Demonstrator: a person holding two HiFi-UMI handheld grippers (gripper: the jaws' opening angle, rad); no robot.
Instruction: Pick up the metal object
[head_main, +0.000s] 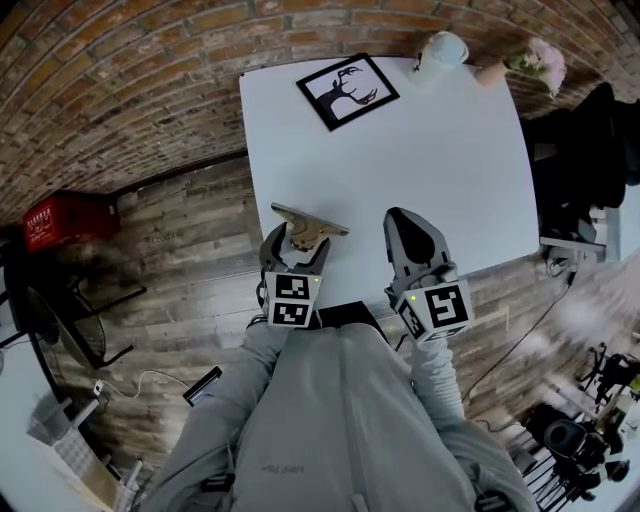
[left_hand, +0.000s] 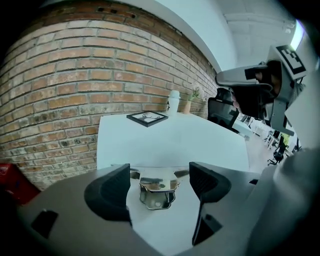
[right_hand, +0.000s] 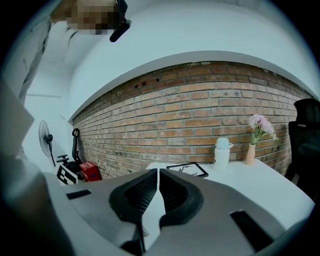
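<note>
Head view: the white rectangular bench (head_main: 400, 150) lies below us. The shiny bent metal object (head_main: 308, 225) is on its near edge, toward the near-left corner. The grey left tool (head_main: 297, 245) sits over that object. From above we cannot judge how its pads stand to it.

The left gripper view settles this. The left tool (left_hand: 160, 175) stands wide open. The metal object (left_hand: 157, 189) rests on the bench (left_hand: 175, 135) between the two dark pads, and neither pad presses on it.

The grey right tool (head_main: 408, 225) is also at the bench's near edge in the head view, to the right of the object and apart from it. Only the right gripper view shows its state: the right tool (right_hand: 158, 177) is closed, with its jaws meeting along a thin slit and nothing between them.

At the bench's far edge:
- A black-framed picture (head_main: 347, 90) lies flat.
- A white lidded cup (head_main: 440, 55) stands there.
- A peach vase of pink flowers (right_hand: 257, 132) stands upright, best seen in the right gripper view.

The same view alone shows a standing fan (right_hand: 46, 140) beyond the bench's left side, past a red crate (right_hand: 90, 171) on the floor.
</note>
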